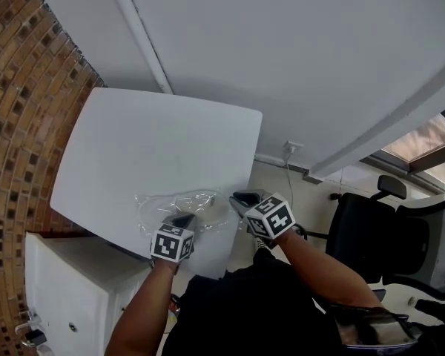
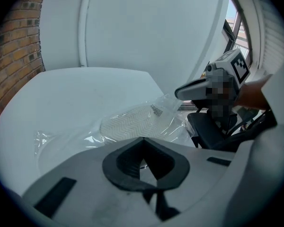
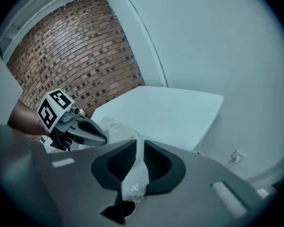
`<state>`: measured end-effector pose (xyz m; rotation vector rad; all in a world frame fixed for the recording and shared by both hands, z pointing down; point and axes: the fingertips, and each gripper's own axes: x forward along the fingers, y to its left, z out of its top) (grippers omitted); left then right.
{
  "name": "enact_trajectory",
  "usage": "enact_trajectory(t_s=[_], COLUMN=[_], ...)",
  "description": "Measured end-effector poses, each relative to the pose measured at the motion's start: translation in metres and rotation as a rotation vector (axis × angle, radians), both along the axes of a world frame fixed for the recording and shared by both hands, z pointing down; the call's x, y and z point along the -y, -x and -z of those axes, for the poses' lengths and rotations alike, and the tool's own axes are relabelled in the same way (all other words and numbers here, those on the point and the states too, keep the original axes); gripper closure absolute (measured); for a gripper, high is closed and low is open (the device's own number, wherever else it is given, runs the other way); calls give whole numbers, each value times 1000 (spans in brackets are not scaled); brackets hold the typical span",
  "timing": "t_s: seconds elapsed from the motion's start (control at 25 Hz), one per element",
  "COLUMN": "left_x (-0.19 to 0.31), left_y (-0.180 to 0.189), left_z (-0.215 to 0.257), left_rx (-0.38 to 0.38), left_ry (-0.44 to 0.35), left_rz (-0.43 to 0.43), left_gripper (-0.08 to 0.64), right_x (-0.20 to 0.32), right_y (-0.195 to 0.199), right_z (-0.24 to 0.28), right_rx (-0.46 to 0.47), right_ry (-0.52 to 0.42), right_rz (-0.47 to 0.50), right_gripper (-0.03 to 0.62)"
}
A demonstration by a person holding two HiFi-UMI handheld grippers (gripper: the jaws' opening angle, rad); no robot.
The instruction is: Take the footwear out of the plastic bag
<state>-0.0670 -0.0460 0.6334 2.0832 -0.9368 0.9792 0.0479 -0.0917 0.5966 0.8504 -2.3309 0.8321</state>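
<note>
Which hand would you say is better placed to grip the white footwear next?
Probably the left: the white zigzag-soled footwear lies just ahead of the shut left tongs, while the right tongs pinch film of the clear plastic bag.

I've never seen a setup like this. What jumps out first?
A clear plastic bag holding white footwear with a zigzag sole lies at the near edge of the table. The right gripper pinches a strip of the bag's film between its jaws; a brick wall stands beside it.
</note>
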Motion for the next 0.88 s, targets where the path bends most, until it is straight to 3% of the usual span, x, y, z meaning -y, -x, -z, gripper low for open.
enact_trajectory(t_s=[0.2, 0.28, 0.48, 0.72, 0.8, 0.88], left_x=[1, 1, 2, 3, 2, 2], left_y=[-2, -2, -1, 0, 1, 1], left_z=[0, 0, 0, 0, 0, 0], left_rx=[-5, -7, -16, -23, -23, -22], left_ry=[7, 6, 4, 9, 7, 5], left_rz=[5, 8, 20, 26, 28, 30], left_gripper=[555, 554, 555, 555, 555, 555], right_x=[13, 16, 26, 24, 4, -24], right_y=[-8, -19, -37, -57, -50, -35], right_z=[-39, -50, -52, -10, 1, 1], right_rx=[-203, -234, -233, -133, -109, -125], right_ry=[35, 60, 33, -31, -36, -42], right_rz=[52, 47, 26, -60, -7, 108], right_gripper=[548, 558, 589, 575, 575, 559])
